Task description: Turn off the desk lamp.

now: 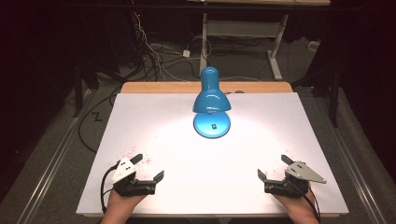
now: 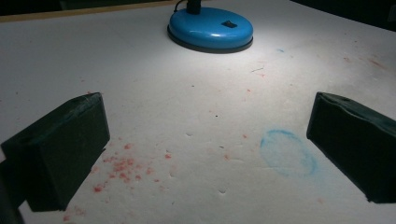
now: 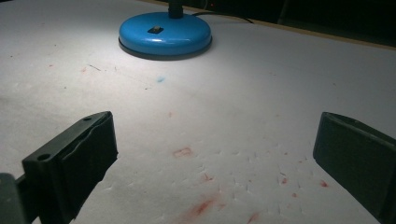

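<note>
A blue desk lamp (image 1: 211,99) stands lit at the back middle of the white table (image 1: 163,186), its round base (image 1: 212,124) carrying a small black switch. The base (image 2: 210,29) lies far ahead in the left gripper view, and the base (image 3: 164,32) does too in the right gripper view. My left gripper (image 1: 148,167) rests near the front left edge, open, nothing between its jaws. Near the front right edge my right gripper (image 1: 272,167) is open and empty as well. In their own views the left gripper (image 2: 208,154) and right gripper (image 3: 215,158) stand wide over bare table.
Red specks and a faint blue ring (image 2: 287,151) stain the table surface near the grippers. Beyond the table's wooden back edge (image 1: 205,87) are floor cables (image 1: 154,56) and a white desk frame (image 1: 243,32). Dark surroundings flank both sides.
</note>
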